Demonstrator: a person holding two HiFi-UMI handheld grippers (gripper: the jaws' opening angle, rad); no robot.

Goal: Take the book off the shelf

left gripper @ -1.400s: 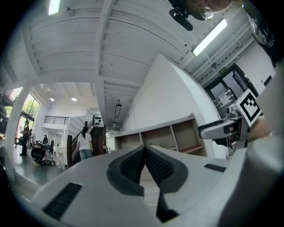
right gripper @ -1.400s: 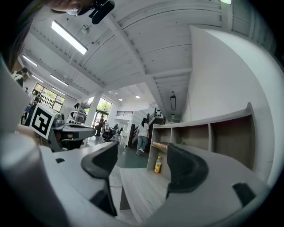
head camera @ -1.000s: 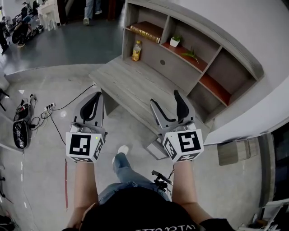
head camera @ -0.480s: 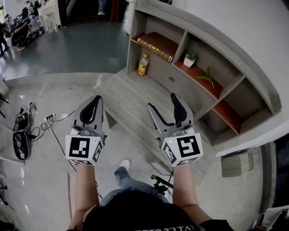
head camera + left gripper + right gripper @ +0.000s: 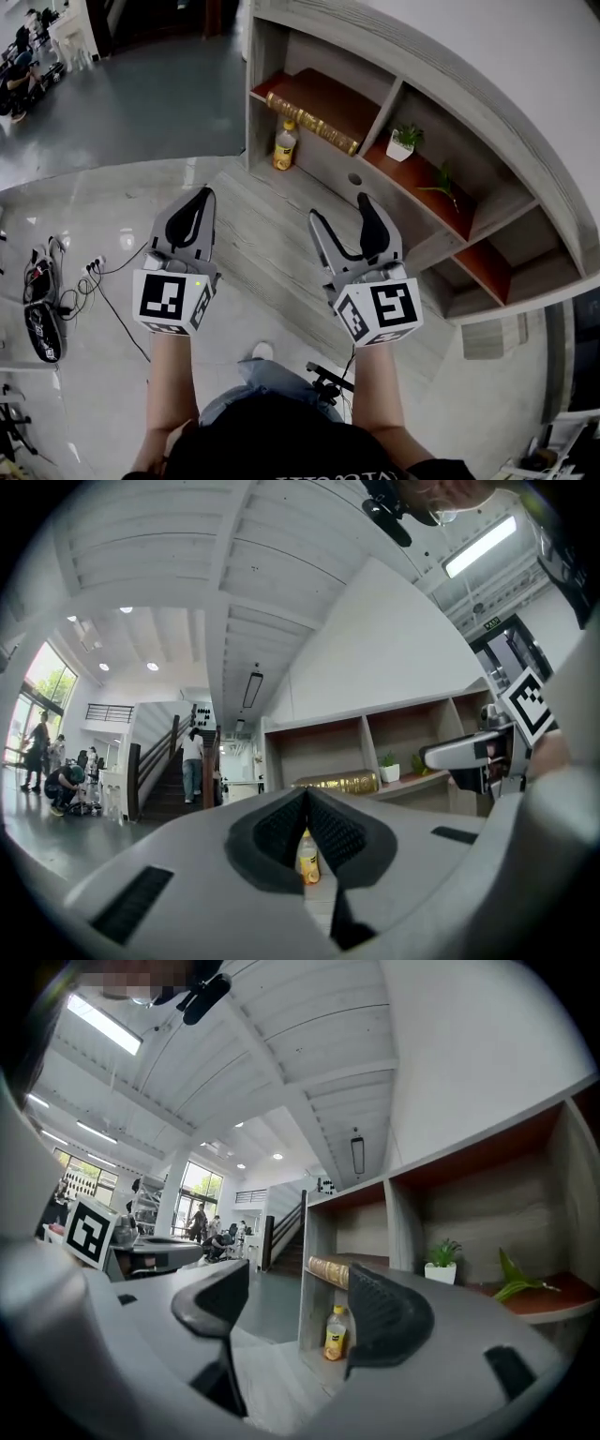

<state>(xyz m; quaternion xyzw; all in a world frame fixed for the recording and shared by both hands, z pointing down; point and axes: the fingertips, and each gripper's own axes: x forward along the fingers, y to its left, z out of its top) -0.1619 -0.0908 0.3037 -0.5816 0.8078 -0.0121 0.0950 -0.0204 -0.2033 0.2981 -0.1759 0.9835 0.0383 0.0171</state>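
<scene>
A brown book with a gilt spine lies flat at the front edge of the left compartment of the grey shelf unit; it also shows in the right gripper view and the left gripper view. My left gripper hangs shut and empty over the wooden platform, well short of the shelf. My right gripper is held open with nothing between its jaws, below and to the right of the book.
A yellow drink bottle stands on the wooden platform under the book's shelf. A small potted plant and a green sprig sit in the middle compartment. Cables and a power strip lie on the floor at left. People stand far off.
The view has closed in on the shelf unit, and the book now sits nearer both grippers. The jaws have kept their states.
</scene>
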